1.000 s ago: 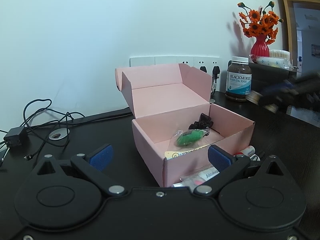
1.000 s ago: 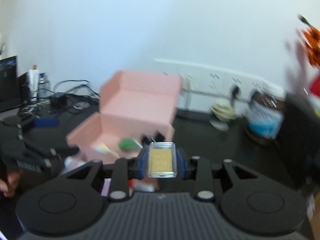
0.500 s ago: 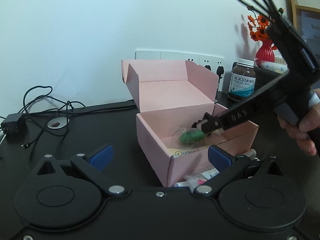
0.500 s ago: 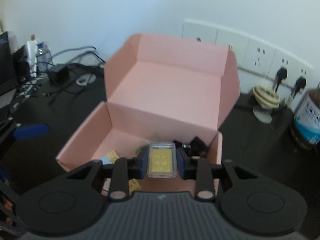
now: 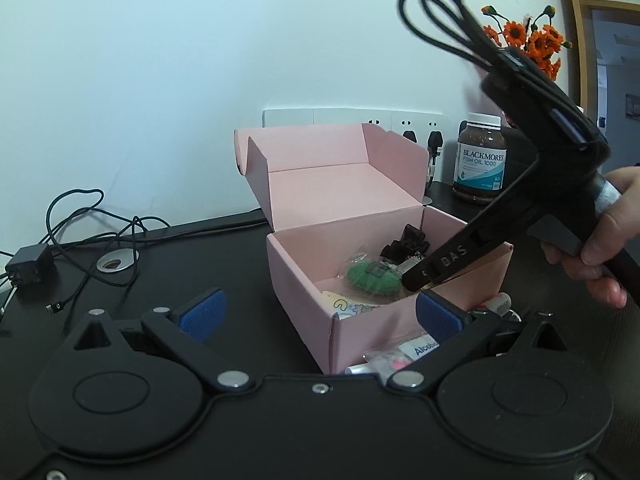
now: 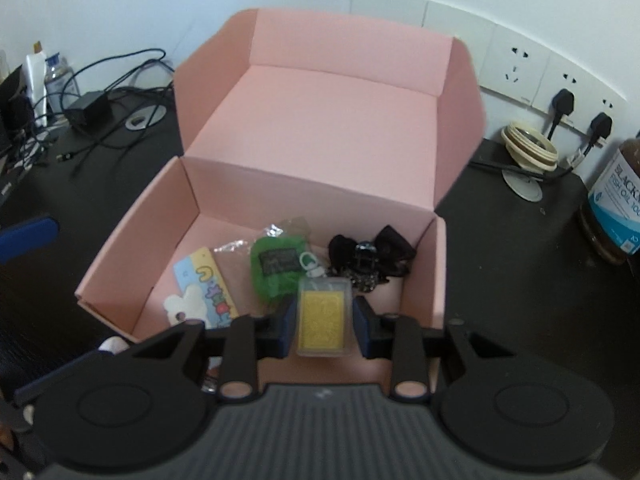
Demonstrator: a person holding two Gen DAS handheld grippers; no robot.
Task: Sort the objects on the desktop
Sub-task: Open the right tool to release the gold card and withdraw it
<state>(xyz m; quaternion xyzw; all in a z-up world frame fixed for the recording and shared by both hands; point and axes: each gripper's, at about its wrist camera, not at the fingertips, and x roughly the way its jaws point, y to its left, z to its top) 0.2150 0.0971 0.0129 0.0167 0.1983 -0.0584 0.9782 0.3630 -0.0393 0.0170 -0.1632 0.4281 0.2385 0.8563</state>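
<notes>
An open pink cardboard box (image 6: 436, 280) (image 5: 296, 276) stands on the black desk with its lid up. Inside lie a green bagged item (image 6: 278, 264) (image 5: 370, 276), a black hair clip (image 6: 370, 258) (image 5: 404, 244) and a colourful sticker card (image 6: 204, 288) (image 5: 350, 306). My right gripper (image 6: 324, 316) is shut on a clear case with a gold card (image 6: 323, 320), held just over the box's front wall; it shows in the left wrist view (image 5: 416, 278) reaching into the box. My left gripper (image 5: 318, 314) is open and empty in front of the box.
Small packets and a marker (image 5: 408, 350) lie by the box's front right corner. A fish oil bottle (image 5: 480, 158) (image 6: 618, 200), wall sockets (image 6: 516, 64) and a tape roll (image 6: 528, 150) stand behind. Cables and a charger (image 5: 30, 262) lie at the left.
My right gripper has carried the gold card case from the right over the desk to the box and now lowers it just inside the front wall. The left gripper has stayed open.
</notes>
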